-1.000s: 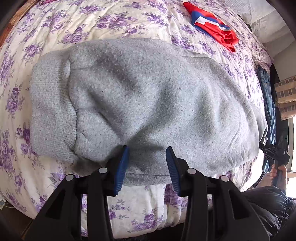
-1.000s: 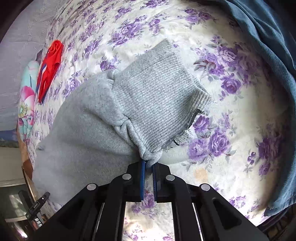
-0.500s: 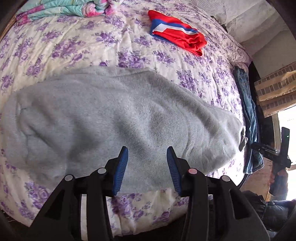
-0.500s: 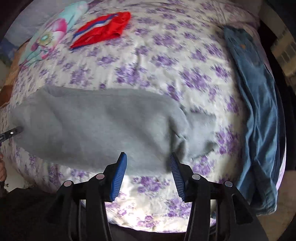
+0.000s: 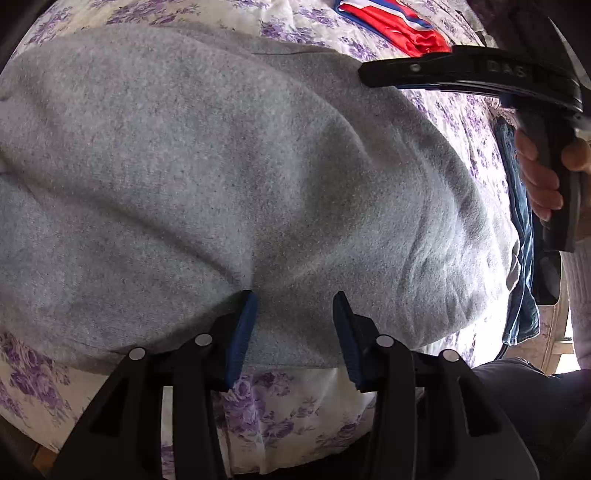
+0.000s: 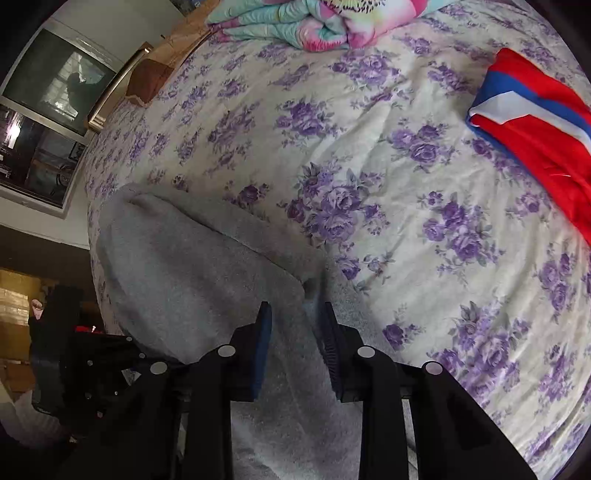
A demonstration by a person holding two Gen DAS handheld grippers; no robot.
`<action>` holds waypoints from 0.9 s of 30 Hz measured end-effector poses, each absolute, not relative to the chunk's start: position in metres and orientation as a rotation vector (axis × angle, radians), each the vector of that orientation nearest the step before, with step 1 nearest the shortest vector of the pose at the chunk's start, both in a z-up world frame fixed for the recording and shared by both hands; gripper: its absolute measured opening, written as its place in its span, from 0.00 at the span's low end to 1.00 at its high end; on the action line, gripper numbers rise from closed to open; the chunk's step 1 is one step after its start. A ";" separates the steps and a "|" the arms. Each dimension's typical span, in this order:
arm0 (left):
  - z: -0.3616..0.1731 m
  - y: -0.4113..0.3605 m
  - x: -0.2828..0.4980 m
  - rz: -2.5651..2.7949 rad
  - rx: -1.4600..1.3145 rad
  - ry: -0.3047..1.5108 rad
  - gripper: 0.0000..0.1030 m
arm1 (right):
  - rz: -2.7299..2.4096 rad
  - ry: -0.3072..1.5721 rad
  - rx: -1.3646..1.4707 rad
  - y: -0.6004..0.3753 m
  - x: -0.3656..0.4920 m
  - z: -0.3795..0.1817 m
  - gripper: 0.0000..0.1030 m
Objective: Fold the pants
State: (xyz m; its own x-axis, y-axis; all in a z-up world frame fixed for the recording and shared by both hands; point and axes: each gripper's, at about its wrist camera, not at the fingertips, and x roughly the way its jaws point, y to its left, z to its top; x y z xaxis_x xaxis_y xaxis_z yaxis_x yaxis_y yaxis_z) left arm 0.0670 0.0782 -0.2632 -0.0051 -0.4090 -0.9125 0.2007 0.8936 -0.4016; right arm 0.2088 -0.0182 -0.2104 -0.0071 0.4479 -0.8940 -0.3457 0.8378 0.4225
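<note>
Bed: my cream bedspread with purple flowers (image 6: 369, 155) fills both views.
Pants: grey fleece sweatpants (image 5: 229, 177) lie folded near its front edge.
Left tongs (image 5: 295, 325): parted over the fleece.
Right tongs (image 6: 295, 343): parted above it.
Room: red-blue garment (image 6: 535, 122), pastel quilt (image 6: 317, 22), window (image 6: 48, 110).

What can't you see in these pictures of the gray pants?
- Left wrist view: the gray pants run past the left edge, so their end is cut off.
- Right wrist view: the right hand-held gripper covers their near part.
- Left wrist view: the jeans are mostly behind the pants and a hand.
</note>
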 end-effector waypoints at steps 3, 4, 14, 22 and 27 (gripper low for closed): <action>-0.263 0.078 0.065 -0.488 -0.155 1.492 0.41 | 0.647 1.492 0.111 -0.014 0.213 -0.229 0.22; -0.263 0.078 0.065 -0.488 -0.149 1.494 0.41 | 0.645 1.492 0.133 -0.014 0.214 -0.231 0.13; -0.268 0.066 0.062 -0.471 -0.081 1.486 0.41 | 0.550 1.357 -0.029 0.003 0.225 -0.239 0.12; -0.236 0.073 0.076 -0.511 -0.164 1.479 0.41 | 0.496 1.273 -0.038 -0.033 0.214 -0.171 0.35; -0.185 0.046 0.115 -0.580 -0.150 1.333 0.51 | 0.402 1.158 0.032 -0.106 0.153 -0.120 0.45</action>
